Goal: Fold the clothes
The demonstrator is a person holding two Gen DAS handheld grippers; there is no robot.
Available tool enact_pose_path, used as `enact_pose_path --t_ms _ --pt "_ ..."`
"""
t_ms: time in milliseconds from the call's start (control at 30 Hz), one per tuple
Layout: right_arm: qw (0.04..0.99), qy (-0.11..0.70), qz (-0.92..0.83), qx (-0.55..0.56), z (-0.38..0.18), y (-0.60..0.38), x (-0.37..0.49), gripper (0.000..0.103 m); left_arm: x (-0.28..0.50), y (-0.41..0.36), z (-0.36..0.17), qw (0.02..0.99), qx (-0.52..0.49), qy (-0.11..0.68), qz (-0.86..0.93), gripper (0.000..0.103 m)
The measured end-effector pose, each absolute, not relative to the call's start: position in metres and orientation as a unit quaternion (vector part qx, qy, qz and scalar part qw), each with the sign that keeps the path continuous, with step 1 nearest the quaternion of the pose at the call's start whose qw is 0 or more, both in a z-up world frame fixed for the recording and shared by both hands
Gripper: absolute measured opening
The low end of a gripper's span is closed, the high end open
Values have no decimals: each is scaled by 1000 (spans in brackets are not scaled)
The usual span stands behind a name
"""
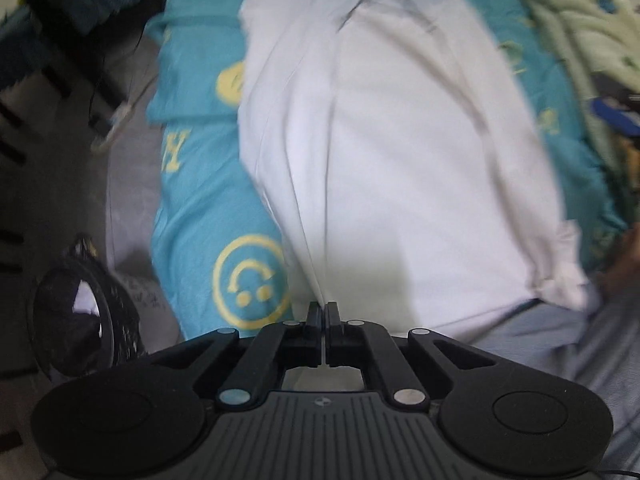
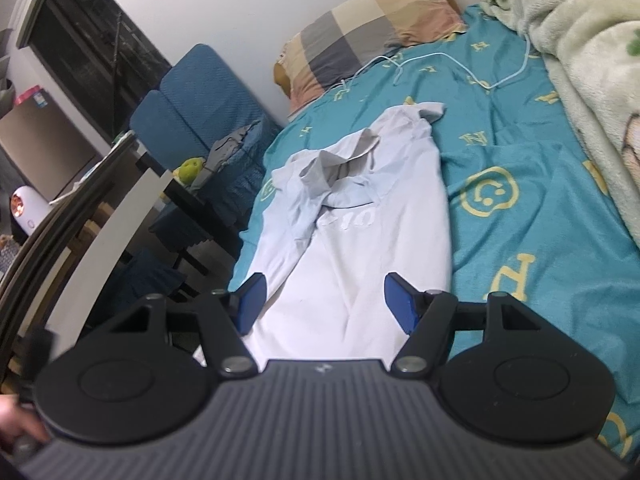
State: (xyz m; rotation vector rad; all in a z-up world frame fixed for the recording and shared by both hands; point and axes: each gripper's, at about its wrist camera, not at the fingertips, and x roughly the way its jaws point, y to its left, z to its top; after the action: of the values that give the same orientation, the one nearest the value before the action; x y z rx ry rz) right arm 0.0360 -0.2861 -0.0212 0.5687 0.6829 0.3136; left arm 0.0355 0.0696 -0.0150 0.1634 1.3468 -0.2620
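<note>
Left gripper (image 1: 322,306) pinching white garment (image 1: 400,160), right gripper (image 2: 324,300) spread wide

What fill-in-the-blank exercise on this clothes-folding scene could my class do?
1. The white shirt lies on a teal sheet printed with yellow ____ faces.
2. The left hand-held gripper is ____ on a fold of the shirt.
3. The right hand-held gripper is ____, its blue pads on either side of the shirt.
4. At the head of the bed lies a checked ____.

Missing words: smiley; shut; open; pillow
</note>
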Motion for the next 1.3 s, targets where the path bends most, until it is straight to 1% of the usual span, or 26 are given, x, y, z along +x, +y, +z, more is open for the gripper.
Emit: enact_pose_path --t_ms 100,200,333,467,533,600,633,700,733,767,800,900,967,1100,1200,1300 --pt "889 335 140 279 -24 -291 38 68 25 33 20 793 91 584 -146 1" --pt "887 343 127 283 -28 -296 39 68 18 -3 29 801 91 565 -175 1" --pt "875 366 115 294 -38 -302 41 68 11 -29 -17 790 51 582 -186 2" --pt "867 395 100 287 -47 -301 40 68 15 -18 -73 775 0 606 -179 5" --pt "861 411 96 285 -52 -299 40 68 19 2 -85 773 -43 609 -173 17" --pt "854 425 95 283 -56 -297 39 68 18 22 -86 778 -72 601 -170 40" --pt "853 432 93 279 -57 -296 39 68 16 32 -81 784 -81 591 -171 45" --pt "847 451 93 265 -61 -289 38 68 12 54 -69 798 -108 568 -171 59" --pt "843 462 96 258 -64 -285 38 68 12 65 -65 804 -122 558 -165 63" --pt "838 475 99 249 -66 -281 39 68 12 76 -63 812 -130 548 -154 71" --pt "833 488 101 240 -69 -277 39 68 13 87 -61 819 -137 539 -143 76" --pt "818 527 88 213 -80 -267 41 67 22 116 -69 822 -159 538 -94 78" --pt "803 555 77 203 -89 -262 42 67 29 131 -81 807 -195 553 -75 78" --pt "775 594 88 197 -99 -252 39 67 42 116 -91 806 -150 568 -71 80" --pt "768 611 108 161 -96 -235 32 69 46 100 -104 788 -113 600 -80 80" --pt "757 622 136 143 -91 -220 22 68 47 96 -114 762 -123 625 -117 80"
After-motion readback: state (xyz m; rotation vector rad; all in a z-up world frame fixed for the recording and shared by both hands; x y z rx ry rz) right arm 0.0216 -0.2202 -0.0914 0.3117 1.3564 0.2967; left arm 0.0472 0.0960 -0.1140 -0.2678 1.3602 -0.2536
